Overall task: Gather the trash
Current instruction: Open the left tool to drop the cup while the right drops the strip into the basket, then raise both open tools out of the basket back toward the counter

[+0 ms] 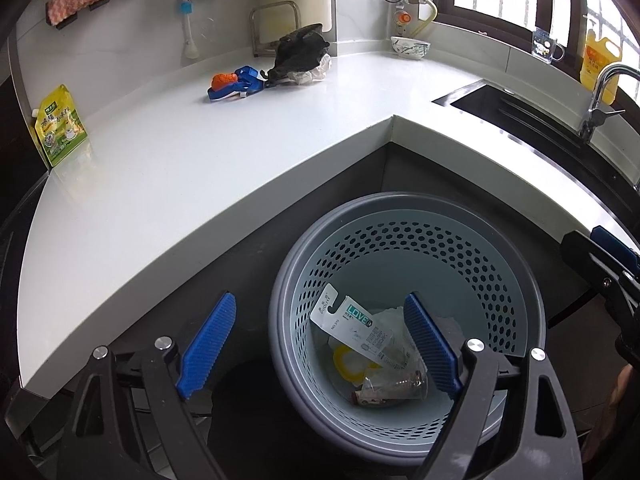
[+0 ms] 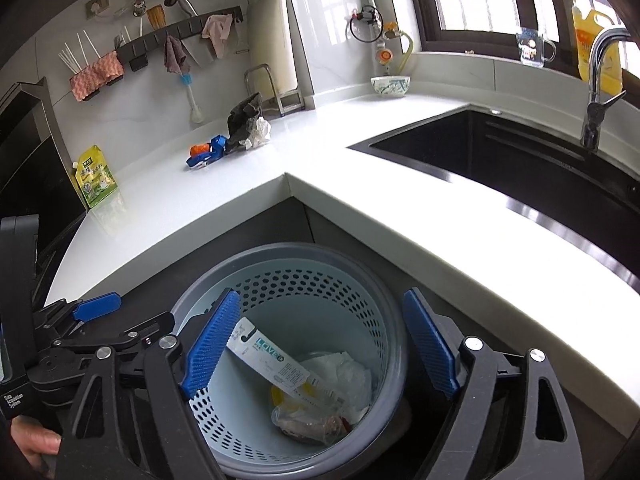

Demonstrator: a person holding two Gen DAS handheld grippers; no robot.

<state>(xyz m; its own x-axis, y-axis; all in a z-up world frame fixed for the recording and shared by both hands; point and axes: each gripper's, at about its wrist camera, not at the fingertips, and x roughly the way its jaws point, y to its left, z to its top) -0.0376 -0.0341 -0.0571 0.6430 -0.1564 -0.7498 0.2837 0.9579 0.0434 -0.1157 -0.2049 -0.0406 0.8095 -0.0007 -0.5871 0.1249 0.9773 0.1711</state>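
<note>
A grey perforated waste basket [image 1: 420,248] [image 2: 304,284] stands on the dark floor in the inner corner of the white counter [image 1: 180,168]. Inside it lie a white packaging card [image 1: 352,324] [image 2: 276,364], crumpled clear plastic [image 2: 344,372], a yellow ring [image 1: 346,362] and a clear wrapper with brownish contents [image 1: 396,390]. My left gripper [image 1: 320,300] hovers open over the basket's left side, holding nothing. My right gripper [image 2: 322,296] is open above the basket's mouth, with nothing pressed between its blue pads [image 2: 210,344]. Each wrist view catches the other gripper at its edge.
Further back, the counter carries a black bag with crumpled white paper [image 1: 302,56], a blue and orange item [image 1: 232,84], a yellow-green pouch [image 1: 60,124] and a bowl [image 1: 410,46]. A dark sink [image 2: 500,152] with a faucet [image 2: 596,92] sits at the right. A hand [image 2: 36,444] grips the left tool.
</note>
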